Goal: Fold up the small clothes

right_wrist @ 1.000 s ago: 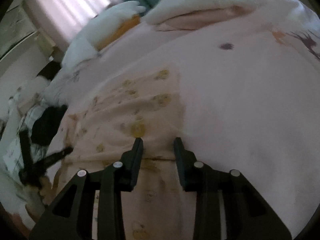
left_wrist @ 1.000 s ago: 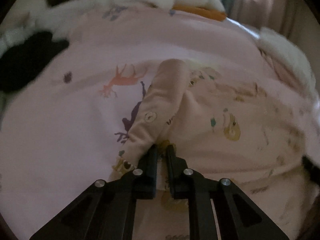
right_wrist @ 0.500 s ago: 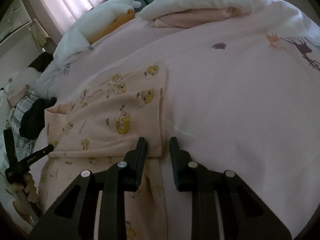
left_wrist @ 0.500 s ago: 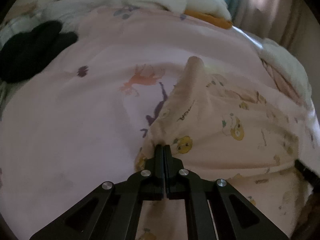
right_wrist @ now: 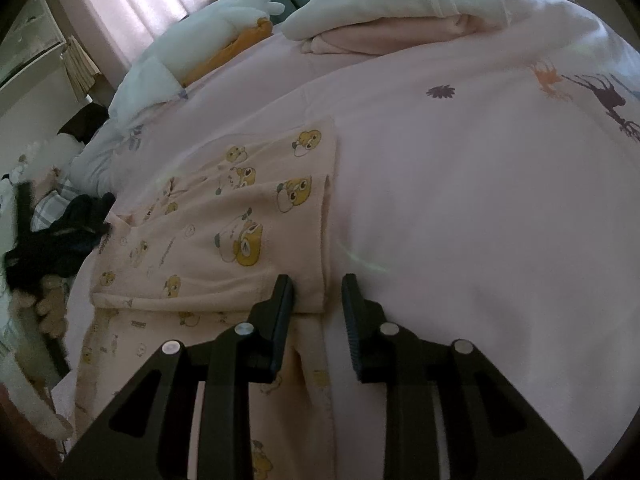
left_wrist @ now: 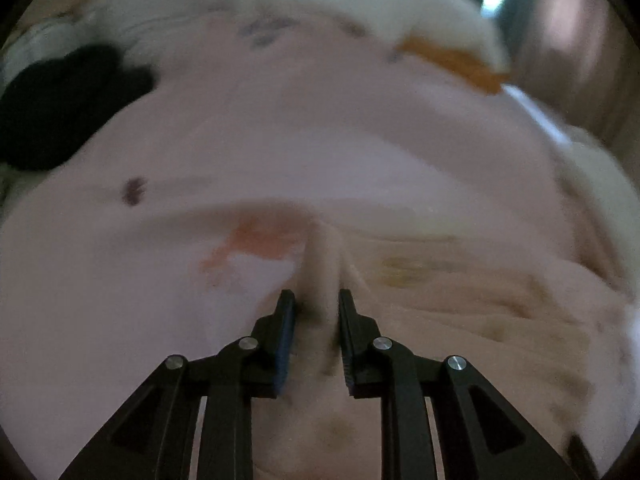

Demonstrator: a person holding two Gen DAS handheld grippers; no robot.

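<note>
A: Where is the garment (right_wrist: 240, 232)?

B: It lies flat on the bed (right_wrist: 480, 220), on the pink cover with deer prints. It is peach, with yellow cartoon animals, and its top part is folded down over the rest.

A: What is the right gripper (right_wrist: 316, 300) doing?

B: Its fingers (right_wrist: 280, 312) stand a little apart over the garment's folded right edge. They pinch nothing that I can see.

A: And the left gripper (left_wrist: 316, 308)?

B: That view is blurred. Its fingers (left_wrist: 286, 320) are opening, with a raised ridge of the peach cloth between them. The pads seem to stand clear of the cloth, though the blur leaves that unsure.

A: Any writing or labels?

B: There are small dark marks among the prints, maybe words, but too small to read. No brand shows.

A: What else is on the bed?

B: Folded white and pink clothes (right_wrist: 400, 12) at the far end, and a dark heap (right_wrist: 68, 232) at the left edge.
</note>
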